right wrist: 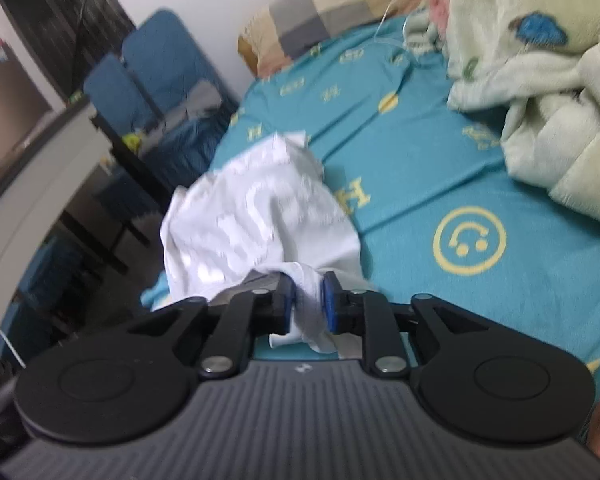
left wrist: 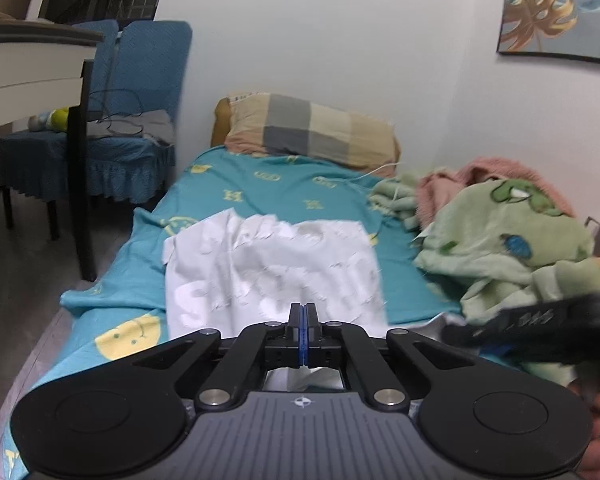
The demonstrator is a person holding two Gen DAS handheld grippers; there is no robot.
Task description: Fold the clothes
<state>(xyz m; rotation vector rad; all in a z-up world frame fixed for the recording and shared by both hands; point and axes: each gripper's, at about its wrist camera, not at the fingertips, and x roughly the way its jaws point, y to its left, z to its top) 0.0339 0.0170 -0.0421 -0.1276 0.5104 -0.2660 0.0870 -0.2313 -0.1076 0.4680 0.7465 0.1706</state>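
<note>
- The shirt [left wrist: 272,268], white with pale lettering, lies on the bed [left wrist: 284,188], over the teal sheet near the bed's front edge; part of it is lifted off the sheet.
- Left gripper [left wrist: 303,312]: the fingers are pressed fully together, blue pads touching. The shirt's near hem sits right at the tips, but the left view does not show whether any cloth is pinched between them.
- Right gripper [right wrist: 308,300]: the fingers stand a little apart with a bunched wad of shirt cloth between them. The pads seem to press that wad from both sides, so I judge it a grip, though a loose one.
- In the right view the shirt rises from the wad in a crumpled mound, not flat, so no clean fold has been laid yet.
- Step in hand, as I judge it: taking hold of the shirt's near edge with the 2 grippers, ready to lift and spread it.
- Next move calls for a sure hold on both sides. The left grip needs checking, and probably re-taking on a corner if it shut on nothing.
- Then the 2 grippers should draw apart to pull the cloth taut before it is laid flat on the sheet.
- The green blanket [left wrist: 512,232] heaped at the bed's right side limits room there, so the shirt is best spread on the bare sheet in the middle.
</note>
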